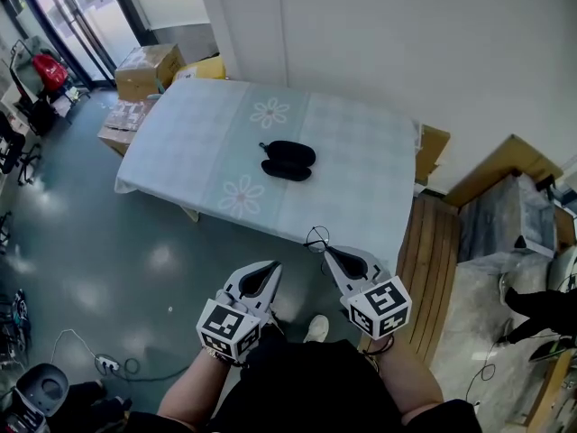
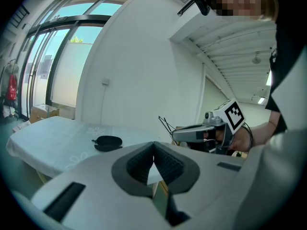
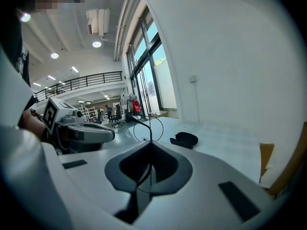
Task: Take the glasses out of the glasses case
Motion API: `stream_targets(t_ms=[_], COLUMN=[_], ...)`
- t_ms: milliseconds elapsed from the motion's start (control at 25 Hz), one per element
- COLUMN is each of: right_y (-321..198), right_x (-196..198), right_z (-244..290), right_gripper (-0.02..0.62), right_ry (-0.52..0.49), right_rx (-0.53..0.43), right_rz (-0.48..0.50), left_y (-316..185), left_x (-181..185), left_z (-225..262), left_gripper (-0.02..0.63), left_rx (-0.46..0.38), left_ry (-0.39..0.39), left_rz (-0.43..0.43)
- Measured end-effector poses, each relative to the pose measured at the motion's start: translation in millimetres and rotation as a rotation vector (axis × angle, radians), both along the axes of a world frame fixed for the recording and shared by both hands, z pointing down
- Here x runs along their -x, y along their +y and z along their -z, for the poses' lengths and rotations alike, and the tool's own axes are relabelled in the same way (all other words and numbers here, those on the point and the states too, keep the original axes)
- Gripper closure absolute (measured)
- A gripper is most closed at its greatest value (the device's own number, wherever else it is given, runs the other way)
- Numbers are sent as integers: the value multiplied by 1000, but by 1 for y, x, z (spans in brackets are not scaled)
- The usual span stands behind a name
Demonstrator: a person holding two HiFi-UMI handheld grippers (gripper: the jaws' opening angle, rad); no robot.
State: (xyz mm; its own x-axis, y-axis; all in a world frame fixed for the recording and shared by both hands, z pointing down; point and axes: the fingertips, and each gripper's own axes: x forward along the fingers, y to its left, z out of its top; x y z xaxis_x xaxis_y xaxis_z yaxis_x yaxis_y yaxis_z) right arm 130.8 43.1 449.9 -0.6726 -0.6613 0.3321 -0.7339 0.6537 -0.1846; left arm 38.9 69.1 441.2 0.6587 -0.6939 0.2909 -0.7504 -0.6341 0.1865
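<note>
A black glasses case (image 1: 288, 160) lies open near the middle of the light tablecloth-covered table (image 1: 180, 142); it also shows far off in the left gripper view (image 2: 108, 142) and the right gripper view (image 3: 184, 139). Thin wire-framed glasses (image 1: 316, 239) stick out of my right gripper (image 1: 326, 249), which is shut on them, held in the air in front of the table's near edge. The round lens rim (image 3: 144, 126) rises just past its jaws (image 3: 150, 143). My left gripper (image 1: 273, 266) hangs beside it, shut, with nothing held (image 2: 153, 145).
Cardboard boxes (image 1: 149, 69) stand on the floor past the table's far left corner. A wooden slatted platform (image 1: 433, 242) and more cardboard (image 1: 431, 152) lie to the right of the table. A power strip and cable (image 1: 108, 363) rest on the floor at lower left.
</note>
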Motion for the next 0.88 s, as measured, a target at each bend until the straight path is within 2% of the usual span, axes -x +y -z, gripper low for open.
stream_targets(t_ms=[880], right_y=[1], right_x=[5], right_z=[3], right_gripper=[571], right_ry=[-2], right_rx=[-6], right_rz=[-12], left_y=[1], left_x=[6], left_z=[3], left_gripper=[578], left_rx=[-8], left_ry=[-10], left_rz=[-11])
